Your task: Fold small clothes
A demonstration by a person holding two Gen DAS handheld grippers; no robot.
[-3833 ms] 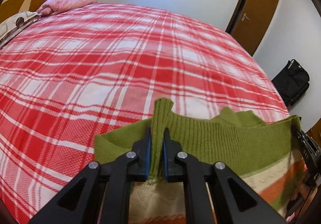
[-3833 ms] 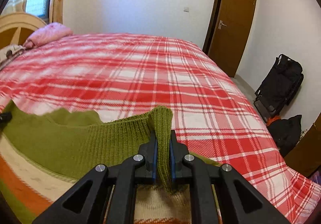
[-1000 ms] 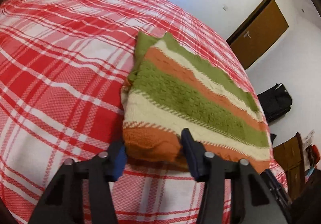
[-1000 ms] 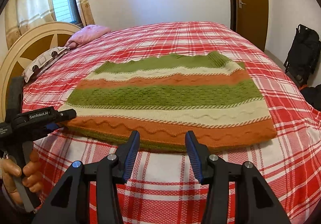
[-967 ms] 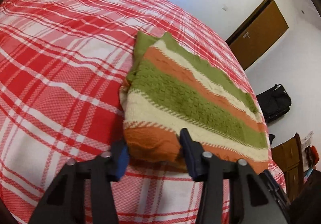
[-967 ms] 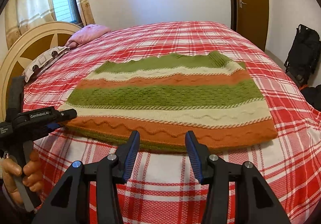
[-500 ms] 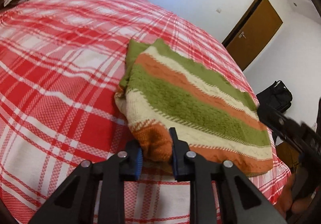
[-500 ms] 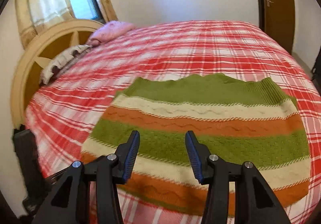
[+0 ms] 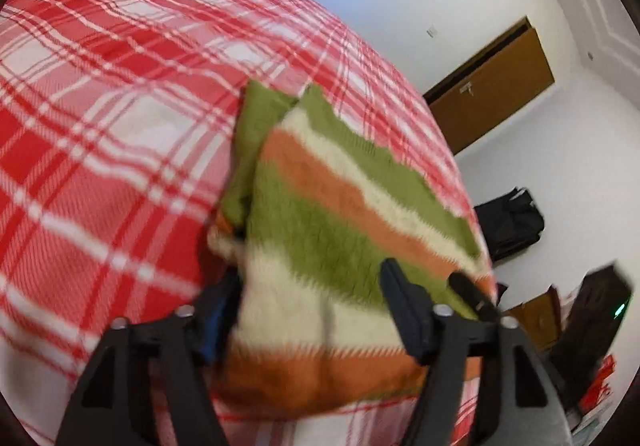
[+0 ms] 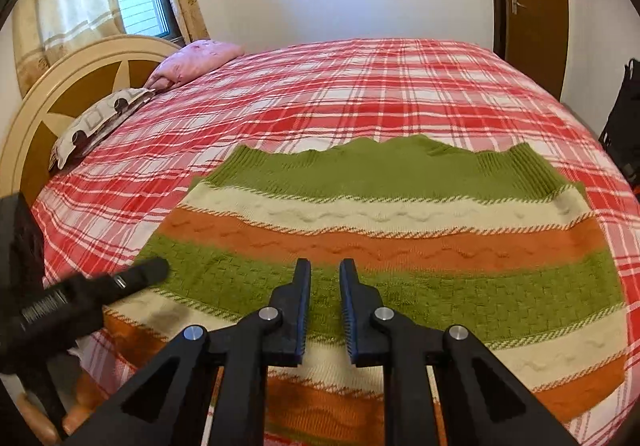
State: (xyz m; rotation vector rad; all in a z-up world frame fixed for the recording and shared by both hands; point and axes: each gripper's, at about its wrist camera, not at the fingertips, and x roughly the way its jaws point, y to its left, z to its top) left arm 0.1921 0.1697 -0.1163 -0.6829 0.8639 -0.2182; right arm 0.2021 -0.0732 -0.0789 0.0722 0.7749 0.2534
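Striped sweater (image 10: 384, 230) flat on the plaid bed (image 10: 360, 86)
Left gripper (image 9: 316, 310) spread wide around its corner, right gripper (image 10: 324, 306) slightly apart, holding nothing

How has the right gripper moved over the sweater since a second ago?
Yes: the right gripper has advanced from the near orange hem onto the striped sweater, toward the headboard, jaws narrower but open.

sweater (image 10: 392, 246) | knitted, striped green, cream and orange | folded into a flat rectangle, green ribbed edge farthest | lies on the plaid bed (image 10: 360, 86) near its near edge
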